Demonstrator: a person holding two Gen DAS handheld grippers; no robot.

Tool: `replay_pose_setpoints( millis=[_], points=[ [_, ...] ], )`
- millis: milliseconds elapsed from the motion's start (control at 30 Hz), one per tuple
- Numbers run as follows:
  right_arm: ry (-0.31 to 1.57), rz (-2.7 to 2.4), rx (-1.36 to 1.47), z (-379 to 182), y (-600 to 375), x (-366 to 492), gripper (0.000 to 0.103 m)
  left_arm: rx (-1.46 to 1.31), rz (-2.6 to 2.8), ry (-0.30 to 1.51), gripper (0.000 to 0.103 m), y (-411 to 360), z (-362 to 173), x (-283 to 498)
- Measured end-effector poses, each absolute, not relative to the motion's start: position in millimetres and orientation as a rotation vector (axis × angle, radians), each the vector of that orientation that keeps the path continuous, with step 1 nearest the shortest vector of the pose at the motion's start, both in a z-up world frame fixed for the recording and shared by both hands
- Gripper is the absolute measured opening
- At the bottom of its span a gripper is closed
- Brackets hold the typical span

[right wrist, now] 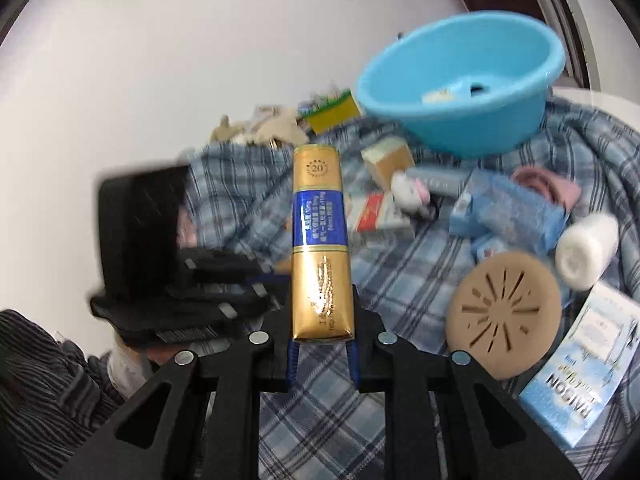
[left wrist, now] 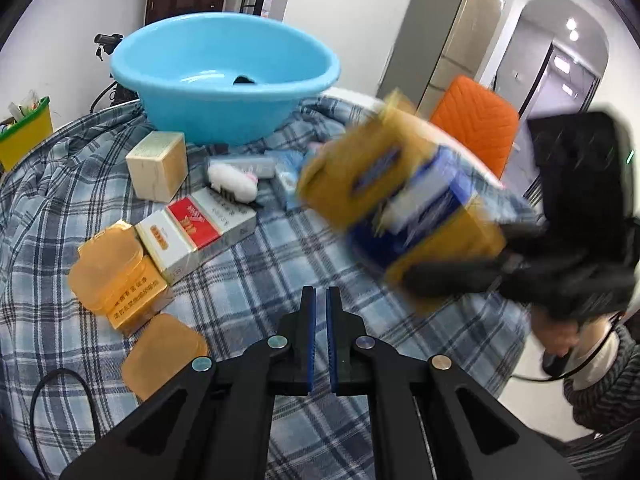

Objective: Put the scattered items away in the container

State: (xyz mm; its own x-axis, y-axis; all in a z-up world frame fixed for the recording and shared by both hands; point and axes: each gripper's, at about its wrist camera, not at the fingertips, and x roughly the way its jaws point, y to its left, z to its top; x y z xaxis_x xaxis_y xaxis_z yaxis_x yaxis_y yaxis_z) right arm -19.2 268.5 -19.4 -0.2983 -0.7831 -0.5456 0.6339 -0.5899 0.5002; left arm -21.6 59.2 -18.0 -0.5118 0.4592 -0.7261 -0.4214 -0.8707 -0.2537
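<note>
1. Scattered items were mostly not yet in the blue basin [left wrist: 224,76] when you reached this moment; it stood at the far side of the checked cloth [left wrist: 248,280] with only 1 or 2 small things at its bottom, too blurred to name.
2. Your right gripper [right wrist: 322,344] was clamped on the lower end of a gold and blue carton [right wrist: 320,240], which stood up between its fingers, lifted off the cloth and well short of the basin.
3. Your left gripper [left wrist: 320,340] carried nothing; its jaws stood nearly together with a thin gap between the blue pads, low over the near part of the cloth.
4. Left to collect on the left side, as I judged it: a beige box [left wrist: 158,170] just in front of the basin, a white plush toy [left wrist: 232,180], a red and white carton [left wrist: 196,232] and orange plastic cases [left wrist: 112,276].
5. Left on the right side: a tan round vented lid [right wrist: 504,316], a white bottle [right wrist: 588,252], light blue packets [right wrist: 512,212], a pink cloth [right wrist: 548,186] and a blue RAISON box [right wrist: 580,376].
6. Between the carton and the basin lay the beige box and plush toy, so you probably needed to carry the carton over them and clear the basin's rim.
</note>
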Motion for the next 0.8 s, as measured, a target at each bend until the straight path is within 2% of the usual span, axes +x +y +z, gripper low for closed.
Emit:
replay_pose_setpoints(
  millis=[467, 700, 800],
  points=[
    [-0.161, -1.958, 1.039, -32, 265, -11, 0.018, -1.146, 2.404, 0.025, 0.006, 63, -14, -19],
    [-0.145, -1.971, 1.04, -31, 269, -8, 0.018, -1.147, 2.408, -0.013, 0.006, 53, -13, -19],
    [-0.061, -2.008, 1.047, -33, 262, -3, 0.018, -1.139, 2.397, -0.012, 0.006, 57, -13, -19]
  ],
)
